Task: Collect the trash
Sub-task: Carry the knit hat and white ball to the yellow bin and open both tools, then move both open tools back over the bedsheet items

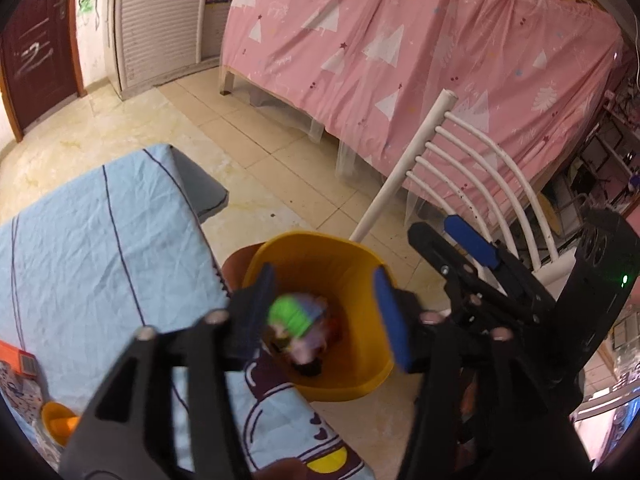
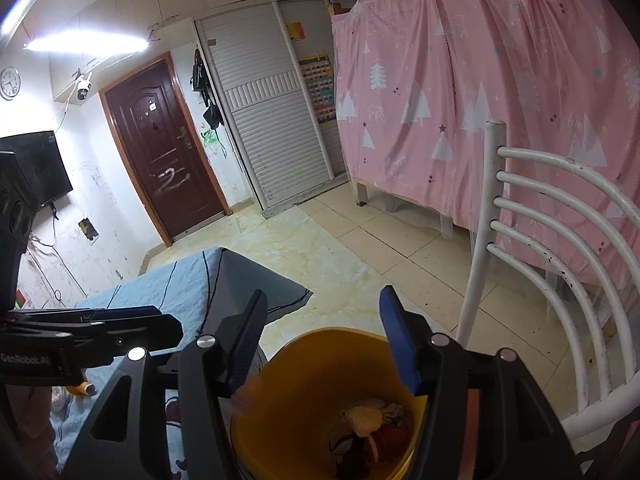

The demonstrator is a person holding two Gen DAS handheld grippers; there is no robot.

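The left gripper (image 1: 324, 312) hangs over the yellow bin (image 1: 360, 376), jaws spread; a blurred green-and-pale wrapper (image 1: 294, 316) lies between them, touching neither pad. The right gripper (image 2: 320, 340) also stands apart over the bin (image 2: 280, 420), gripping nothing; crumpled trash (image 2: 372, 424) lies inside. "GenRobot.AI" is printed on the left gripper's body. Beside the bin stand the blue-clothed counter (image 1: 100, 232) and a white chair (image 2: 560, 240); farther off, a pink curtain (image 2: 500, 80).

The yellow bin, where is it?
In both wrist views the yellow bin sits on the floor, between the blue-clothed table and the white chair.
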